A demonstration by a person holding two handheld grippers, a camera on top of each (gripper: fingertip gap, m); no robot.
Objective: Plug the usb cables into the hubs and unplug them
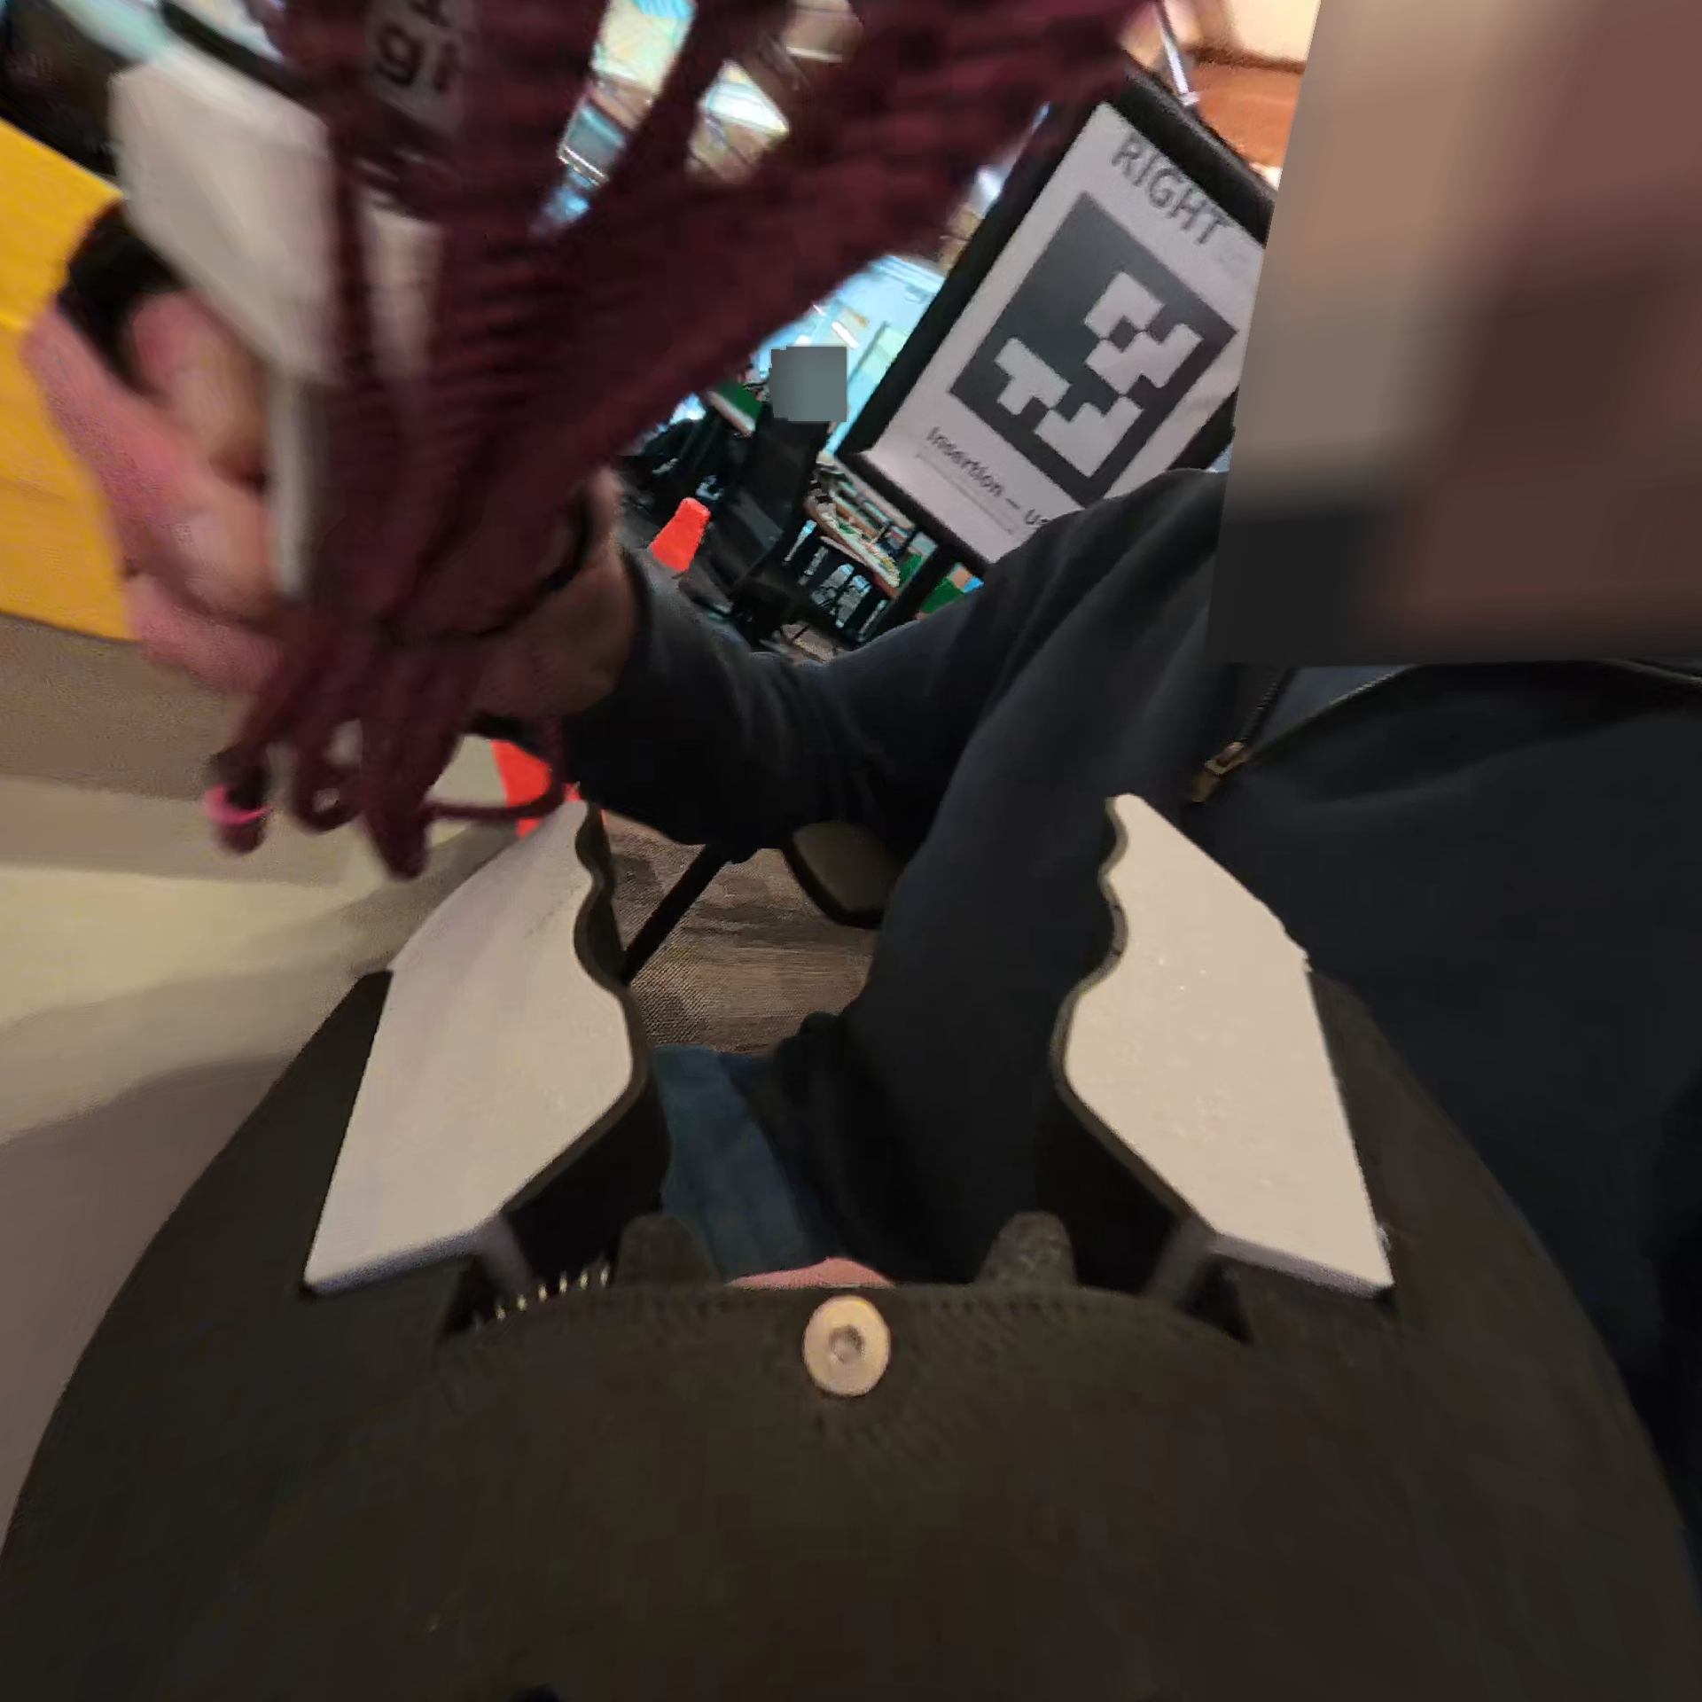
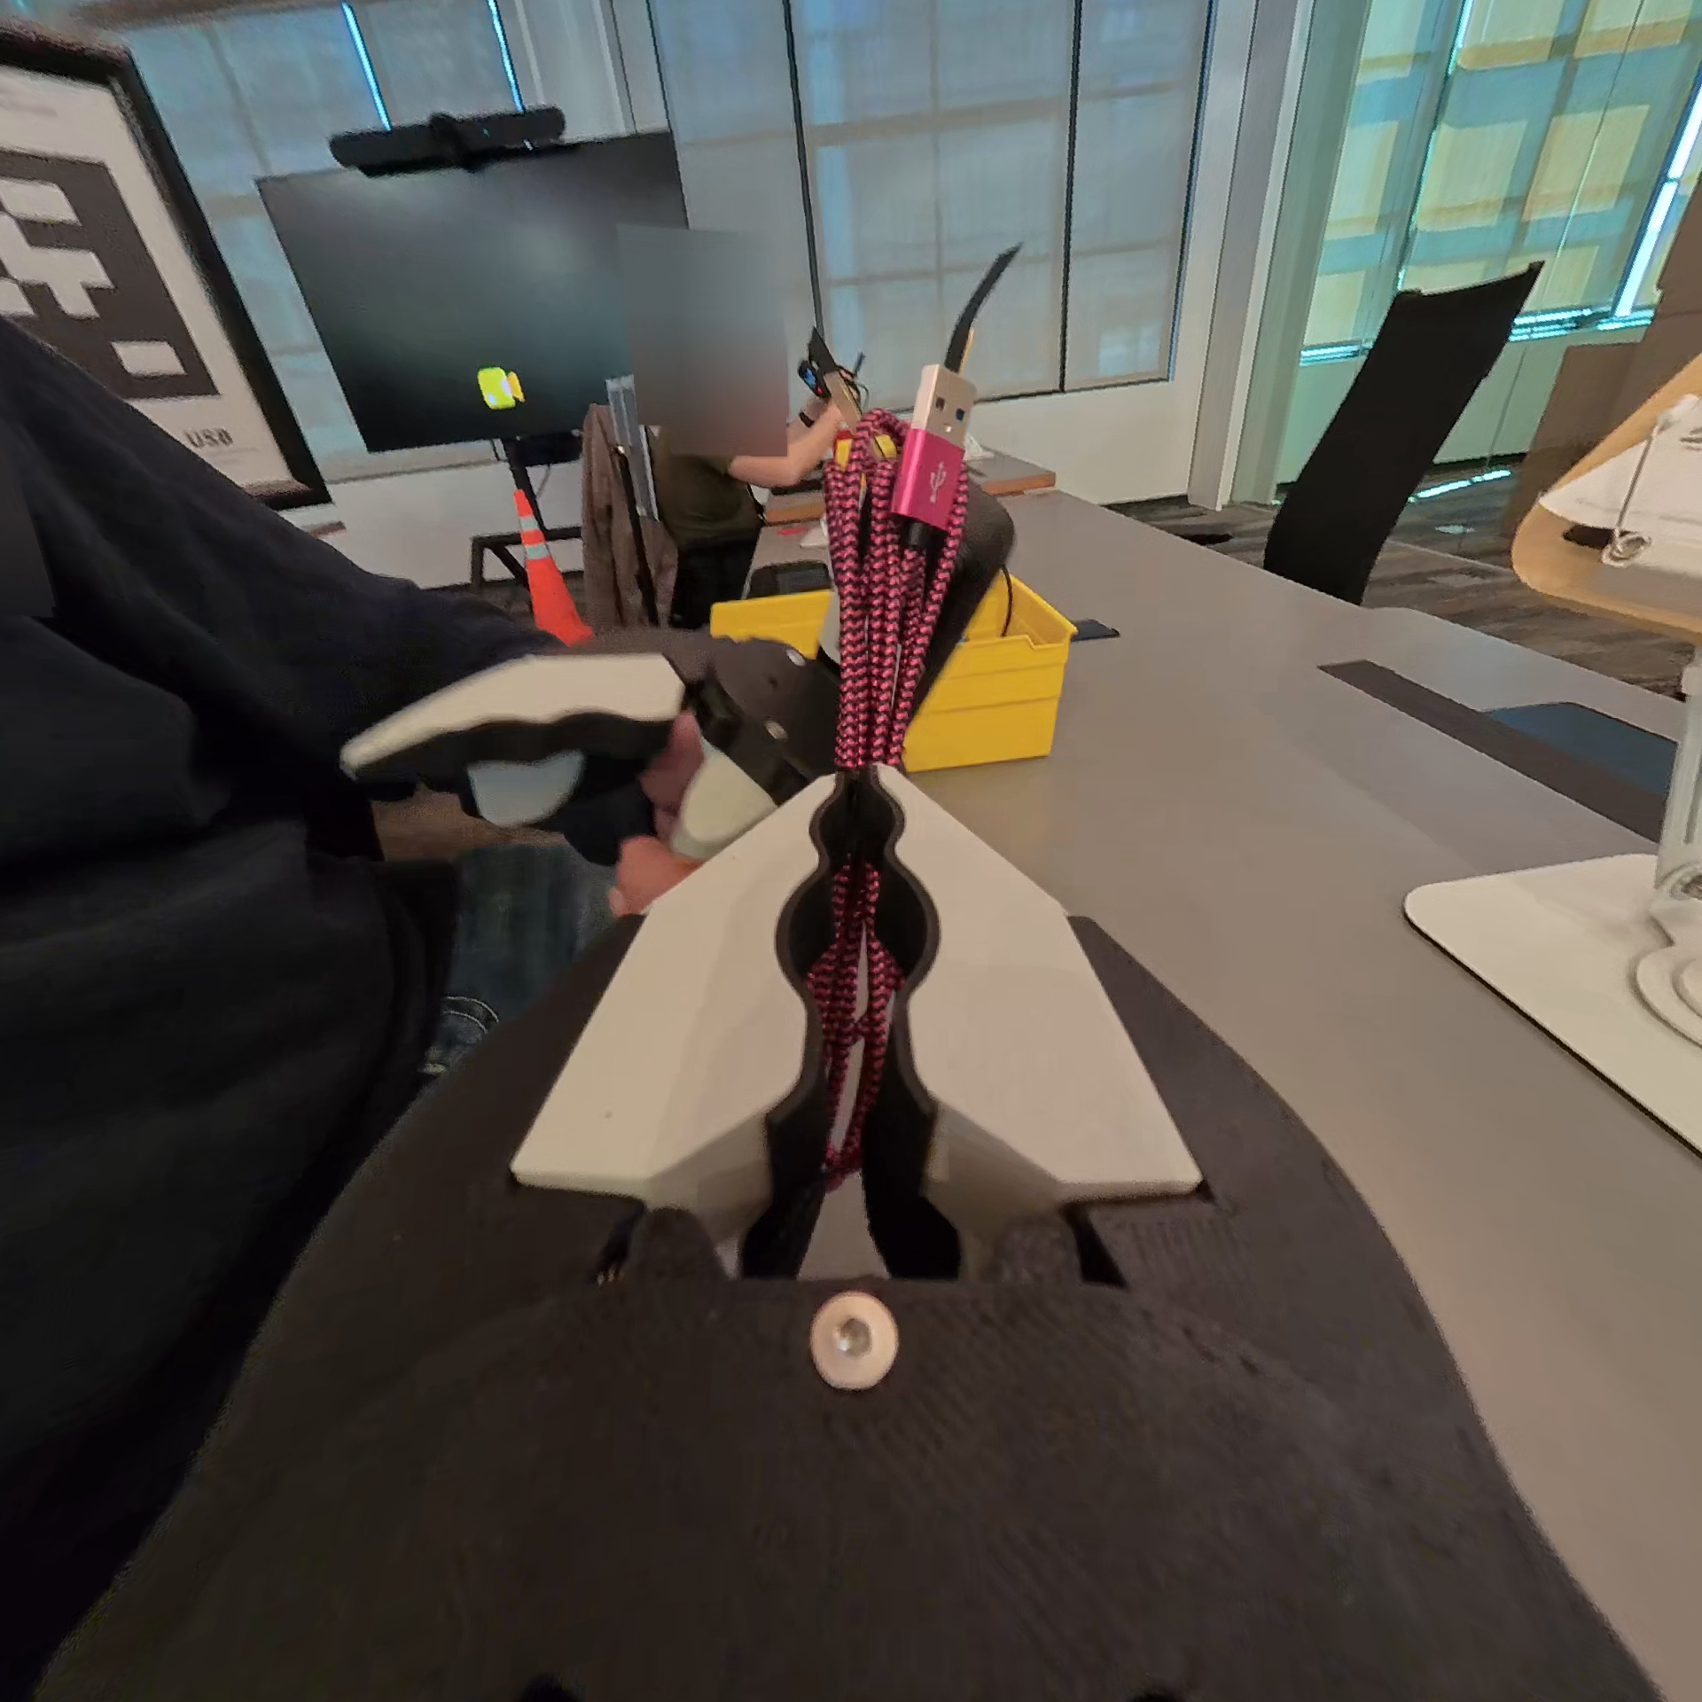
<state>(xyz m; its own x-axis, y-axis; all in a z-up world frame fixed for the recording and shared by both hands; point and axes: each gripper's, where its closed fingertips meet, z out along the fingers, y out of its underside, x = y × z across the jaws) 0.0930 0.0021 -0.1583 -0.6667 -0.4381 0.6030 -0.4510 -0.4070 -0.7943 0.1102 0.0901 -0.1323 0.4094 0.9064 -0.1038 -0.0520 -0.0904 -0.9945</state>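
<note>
Clamping a coiled bundle of pink-and-black braided usb cable (image 2: 861, 921), the right gripper (image 2: 856, 783) has its pale fingers (image 2: 700, 1041) drawn narrow around the strands, which rise past the tips to a pink metal plug (image 2: 935, 442) pointing upward. Just beyond and to the left, the left gripper (image 2: 553, 746) hangs off the edge of the grey table (image 2: 1243, 829); in its own view its fingers (image 1: 497, 1041) stand wide with nothing between them, and the cable loops hang blurred above.

Farther back a yellow bin (image 2: 995, 681) sits on the table, and behind it a traffic cone (image 2: 543, 580) and a dark screen (image 2: 460, 295) stand. No hub is visible in either view.

The grip lies on the bundled middle, not the plug, so I judge the plug would wobble and miss a port. Loose loops could slip out or snag the left gripper.
</note>
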